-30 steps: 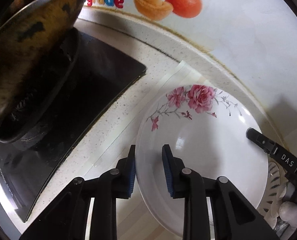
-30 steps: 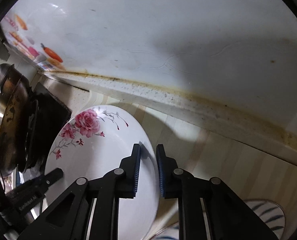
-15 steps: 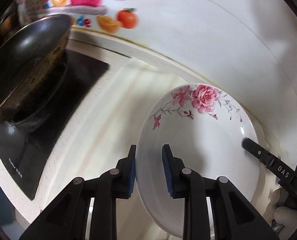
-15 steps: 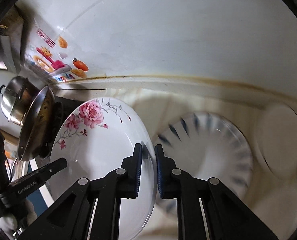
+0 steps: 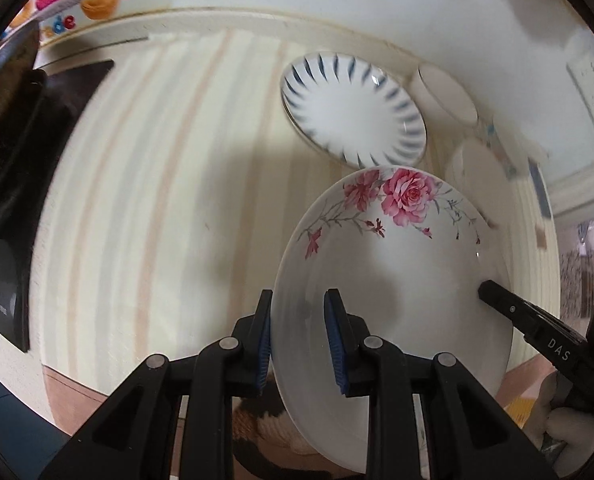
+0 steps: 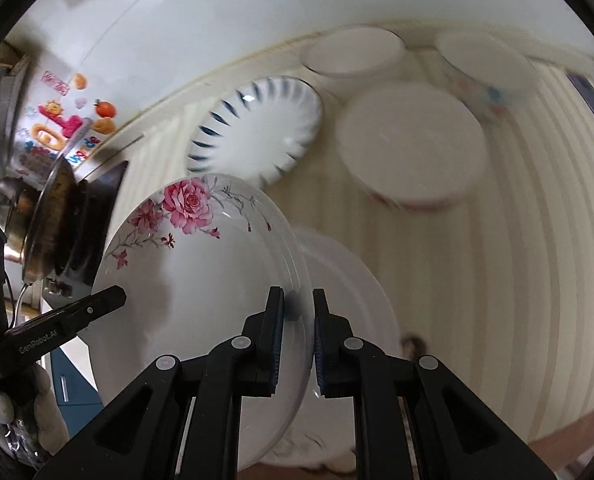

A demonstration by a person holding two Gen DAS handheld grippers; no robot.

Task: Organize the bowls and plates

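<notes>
Rose plate [image 5: 397,280] held off the desk [image 5: 157,180] by both claws. Left wrist view: left claw [image 5: 299,336] clenched on its near-left rim, right claw [image 5: 485,288] on the right rim. A second ago the stove lay just left; now the blue-striped plate [image 5: 353,112] sits just beyond. Right wrist view: right claw [image 6: 299,332] clenched on the rim, white plate [image 6: 349,280] directly underneath, bowls [image 6: 413,148] farther off. Carry nearly over; likely stacking comes next.

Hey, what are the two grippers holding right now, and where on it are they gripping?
Both hold the rose-patterned plate by its rim: the left gripper on one edge, the right gripper on the opposite edge.
</notes>
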